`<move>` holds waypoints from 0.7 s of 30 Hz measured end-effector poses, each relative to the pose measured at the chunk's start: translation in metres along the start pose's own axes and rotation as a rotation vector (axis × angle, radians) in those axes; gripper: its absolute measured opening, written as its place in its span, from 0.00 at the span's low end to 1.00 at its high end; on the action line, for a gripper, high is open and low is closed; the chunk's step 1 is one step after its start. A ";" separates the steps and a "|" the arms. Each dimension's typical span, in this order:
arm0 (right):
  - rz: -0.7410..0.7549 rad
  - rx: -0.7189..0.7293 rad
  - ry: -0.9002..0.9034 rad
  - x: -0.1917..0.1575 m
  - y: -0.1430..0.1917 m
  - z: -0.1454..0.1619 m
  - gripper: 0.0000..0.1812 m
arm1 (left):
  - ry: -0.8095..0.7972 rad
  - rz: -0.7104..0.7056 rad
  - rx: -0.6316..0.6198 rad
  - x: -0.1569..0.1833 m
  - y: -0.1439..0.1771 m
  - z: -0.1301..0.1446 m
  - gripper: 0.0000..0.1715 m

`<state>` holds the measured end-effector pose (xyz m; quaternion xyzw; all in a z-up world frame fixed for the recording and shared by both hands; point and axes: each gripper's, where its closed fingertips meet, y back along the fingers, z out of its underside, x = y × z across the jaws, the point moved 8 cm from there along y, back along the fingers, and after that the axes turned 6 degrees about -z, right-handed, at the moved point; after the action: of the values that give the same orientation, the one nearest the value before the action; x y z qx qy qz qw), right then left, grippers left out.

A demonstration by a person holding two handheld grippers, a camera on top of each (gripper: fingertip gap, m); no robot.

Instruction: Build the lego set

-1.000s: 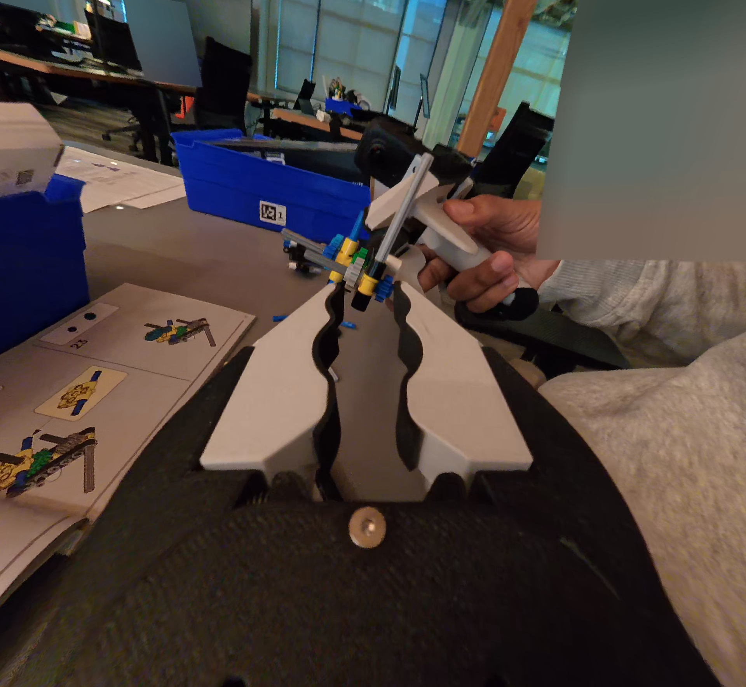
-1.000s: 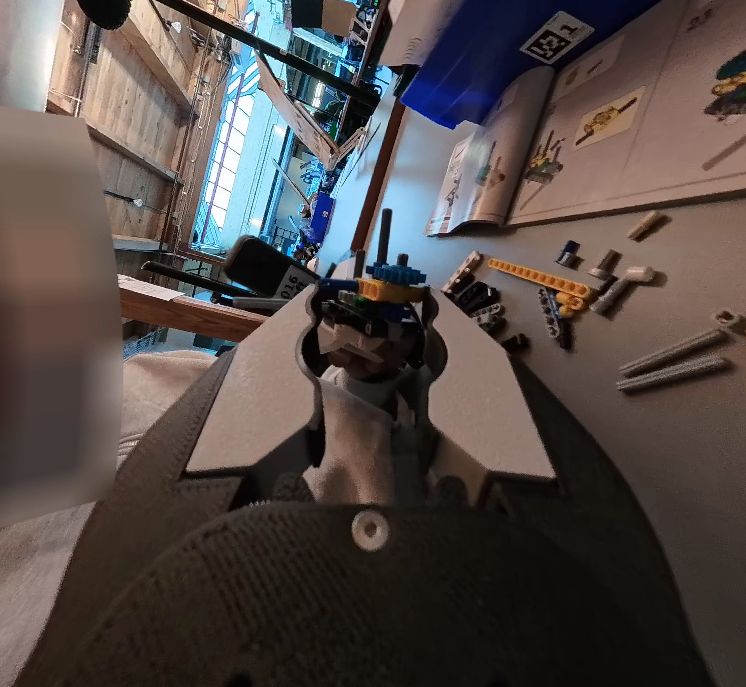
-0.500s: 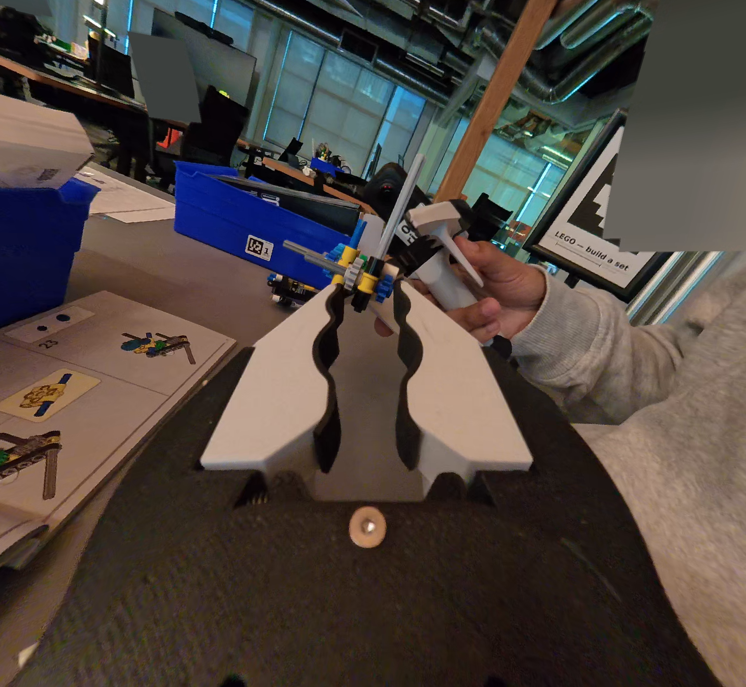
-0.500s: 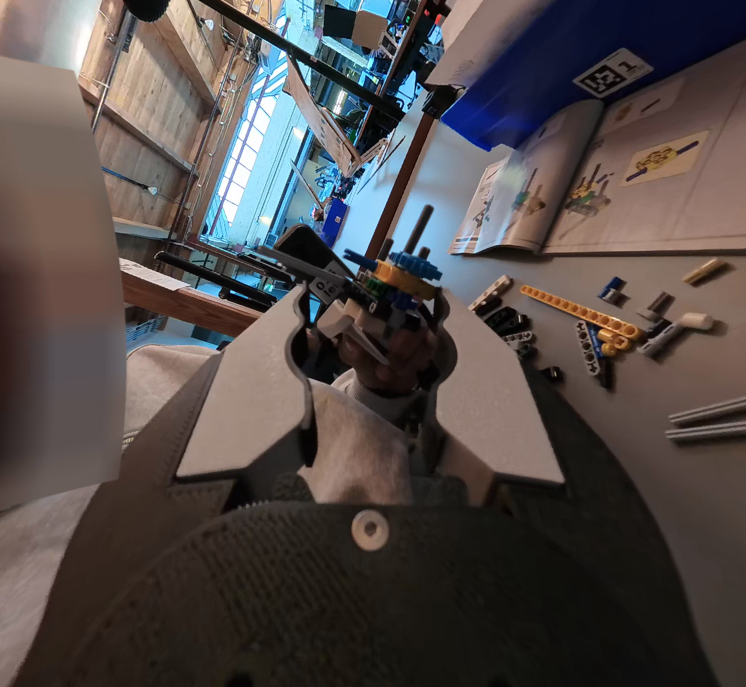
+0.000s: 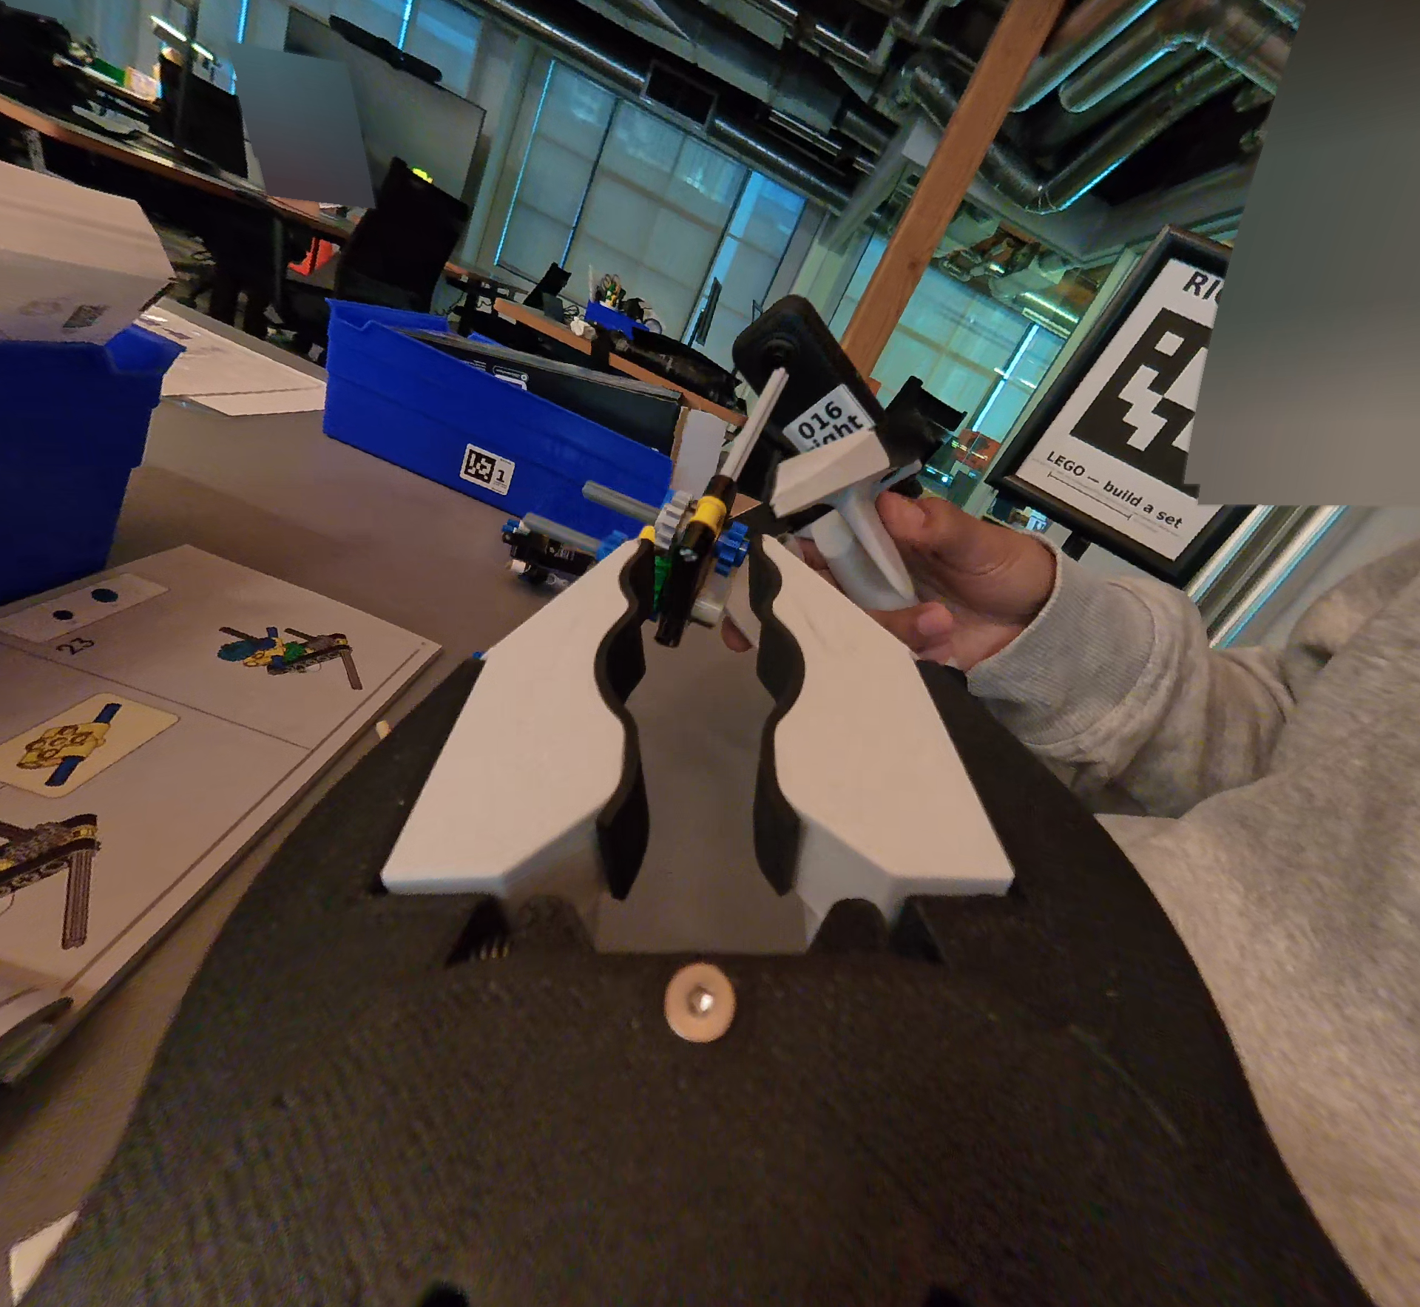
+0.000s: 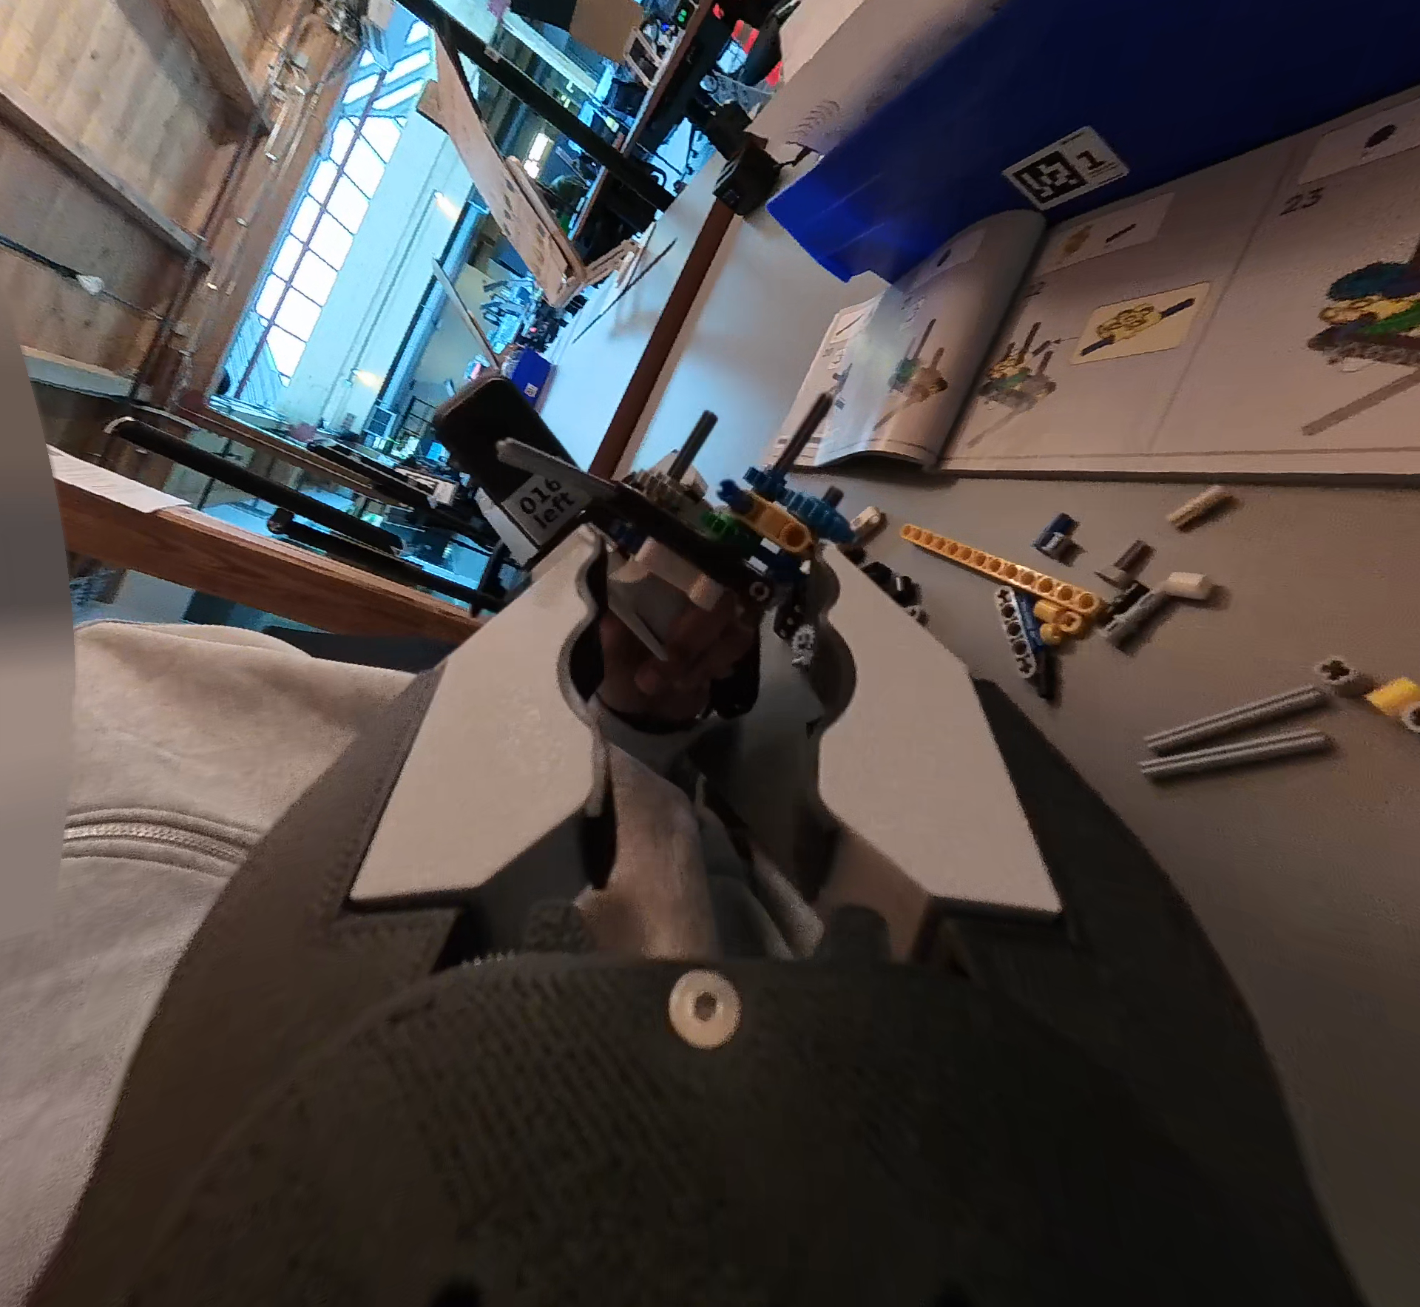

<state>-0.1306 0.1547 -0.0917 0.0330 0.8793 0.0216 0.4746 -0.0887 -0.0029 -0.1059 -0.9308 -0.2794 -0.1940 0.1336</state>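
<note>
Grey table (image 6: 1268, 886) in an open workshop; lego model (image 5: 688, 548) held above it at both grippers' tips; left gripper (image 5: 691, 582) part-closed on it, right gripper (image 6: 711, 578) too; booklet (image 5: 192, 694), tagged blue bin (image 5: 461, 417), loose parts (image 6: 1076, 601) around.

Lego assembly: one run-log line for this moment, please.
stage: mid-build | Lego assembly: held off table between both tools | left hand-held gripper: gripping it | right hand-held gripper: gripping it | loose parts: on table
</note>
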 end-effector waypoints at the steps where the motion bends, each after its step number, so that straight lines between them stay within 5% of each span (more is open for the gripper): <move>1: 0.013 -0.006 0.010 0.001 0.000 0.001 0.27 | -0.002 -0.001 -0.004 0.000 0.000 0.000 0.13; 21: 0.065 -0.028 0.049 0.009 0.000 0.007 0.24 | 0.036 0.001 -0.040 -0.004 -0.003 0.005 0.12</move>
<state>-0.1292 0.1557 -0.1029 0.0545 0.8887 0.0500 0.4525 -0.0921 -0.0002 -0.1119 -0.9298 -0.2723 -0.2164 0.1201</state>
